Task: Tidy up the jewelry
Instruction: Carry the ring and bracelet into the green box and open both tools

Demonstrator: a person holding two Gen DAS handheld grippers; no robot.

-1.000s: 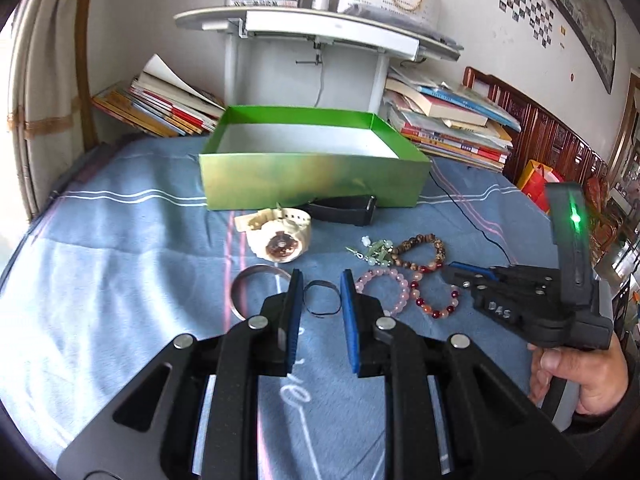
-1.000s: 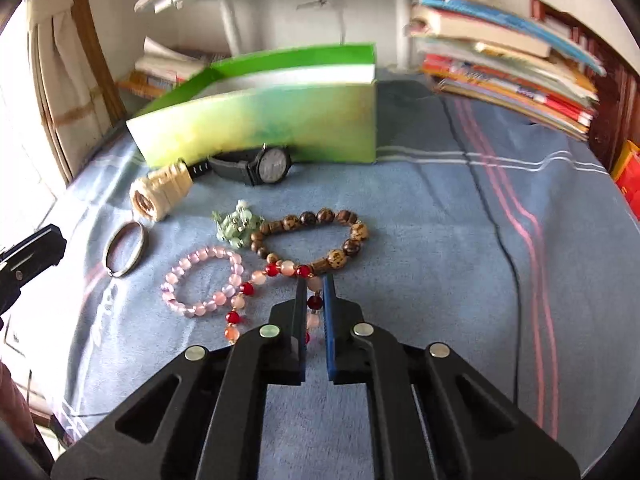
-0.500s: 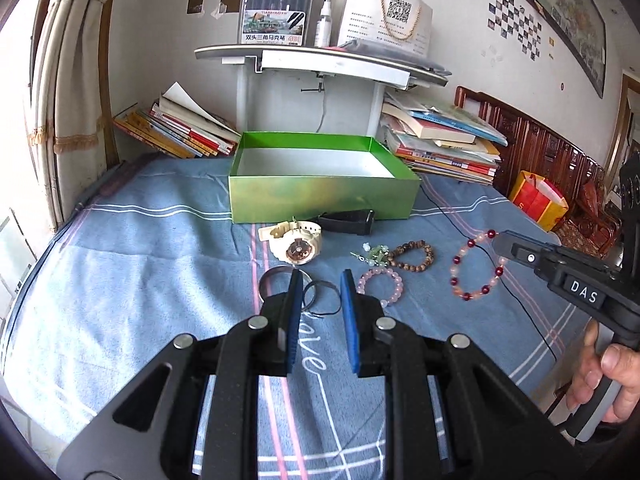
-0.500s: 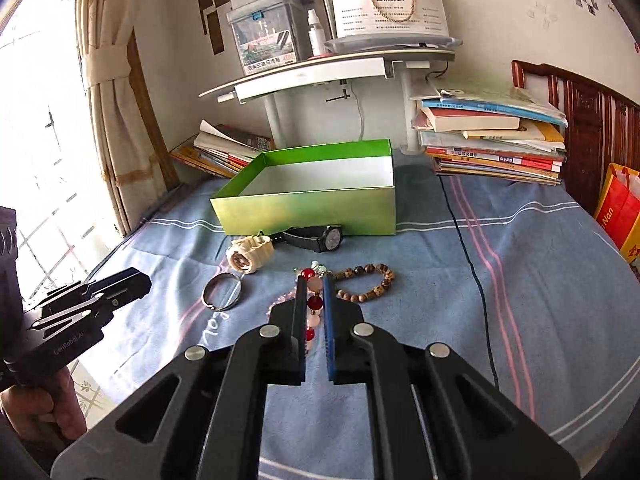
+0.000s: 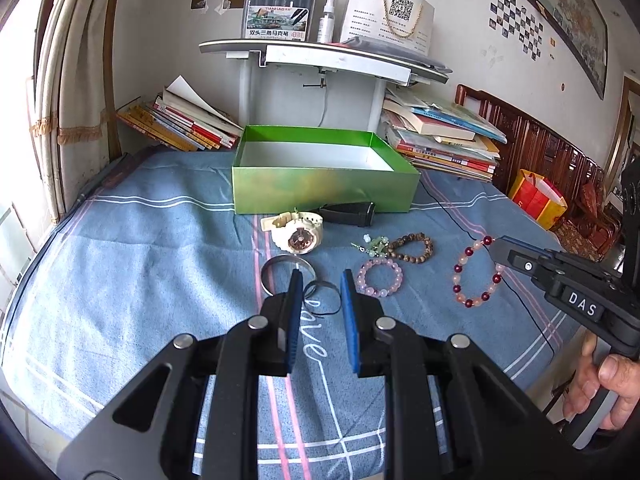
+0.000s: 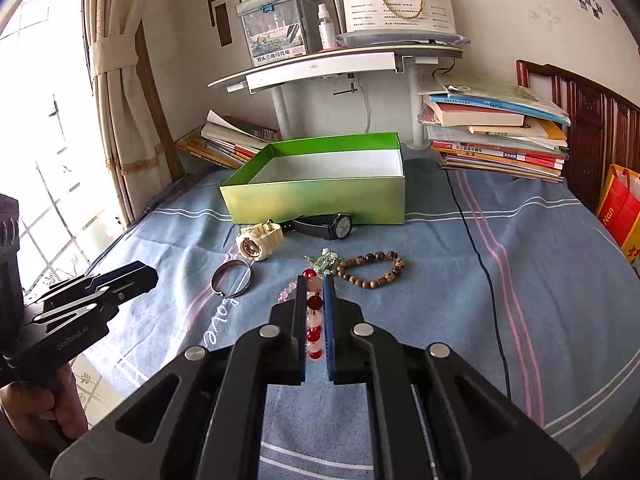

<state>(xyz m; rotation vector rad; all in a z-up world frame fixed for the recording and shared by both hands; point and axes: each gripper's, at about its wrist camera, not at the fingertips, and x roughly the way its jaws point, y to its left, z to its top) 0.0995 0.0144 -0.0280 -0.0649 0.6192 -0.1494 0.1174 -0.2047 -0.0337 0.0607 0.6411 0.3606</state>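
R gripper fingers clamped on red/pink bead bracelet, hanging clear of table so I can carry it to green box, empty. L gripper fingers slightly apart, holding nothing; rest of jewelry on cloth.

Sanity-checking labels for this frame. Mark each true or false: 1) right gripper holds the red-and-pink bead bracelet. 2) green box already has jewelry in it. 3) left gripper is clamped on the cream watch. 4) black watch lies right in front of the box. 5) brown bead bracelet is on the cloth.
1) True: the right gripper is shut on the red-and-pink bead bracelet, which hangs from it.
2) False: the green box shows only its bare white floor.
3) False: the left gripper holds nothing; the cream watch lies on the cloth.
4) True: black watch.
5) True: brown bead bracelet.
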